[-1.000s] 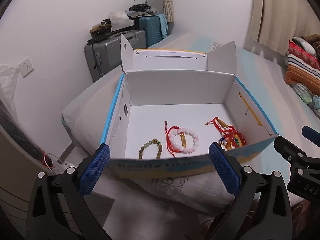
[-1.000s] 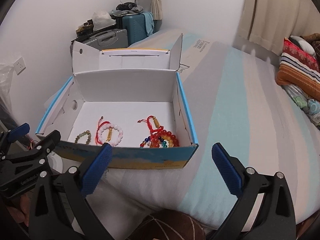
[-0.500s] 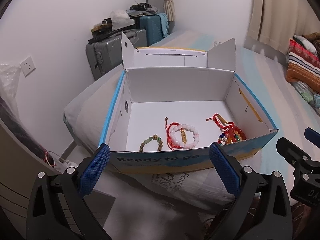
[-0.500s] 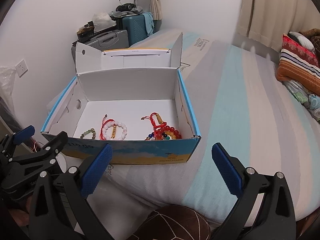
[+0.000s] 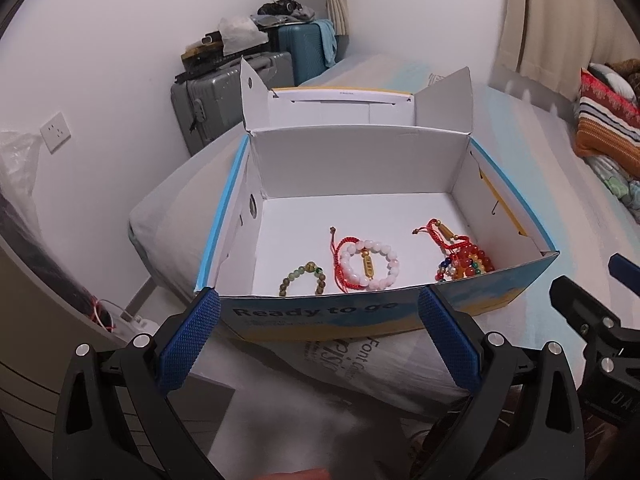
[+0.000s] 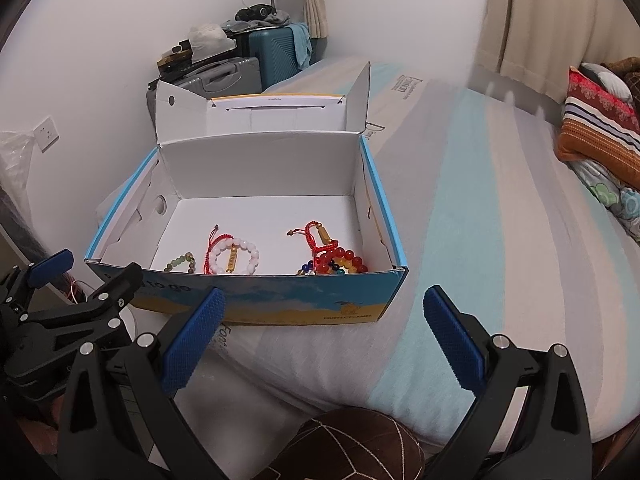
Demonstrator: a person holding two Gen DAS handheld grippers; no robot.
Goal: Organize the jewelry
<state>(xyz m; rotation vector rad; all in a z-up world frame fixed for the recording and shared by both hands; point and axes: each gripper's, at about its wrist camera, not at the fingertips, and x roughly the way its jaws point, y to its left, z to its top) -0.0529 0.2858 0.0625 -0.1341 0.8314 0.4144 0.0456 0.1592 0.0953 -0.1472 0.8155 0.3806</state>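
An open blue-and-white cardboard box point(image 5: 360, 316) point(image 6: 280, 296) sits on the bed. Inside lie a green bead bracelet point(image 5: 302, 278) point(image 6: 180, 262), a pink-white bead bracelet with red cord and gold charm point(image 5: 368, 264) point(image 6: 234, 258), and a red-orange multicolour bead bracelet with red cord point(image 5: 466, 260) point(image 6: 338, 260). My left gripper point(image 5: 320, 336) is open and empty, in front of the box's near wall. My right gripper point(image 6: 324, 340) is open and empty, in front of the box's right corner. The right gripper also shows at the right edge of the left wrist view point(image 5: 592, 320).
The bed point(image 6: 500, 240) has a striped grey and teal cover. Grey and teal suitcases point(image 5: 240, 92) stand by the far wall. Striped pillows point(image 6: 596, 124) lie at the right. A brown cushion point(image 6: 352, 444) sits under my right gripper.
Both grippers have pulled back and risen slightly from the box, so more of its front wall and inside shows. Both stay open. The bracelets have not moved.
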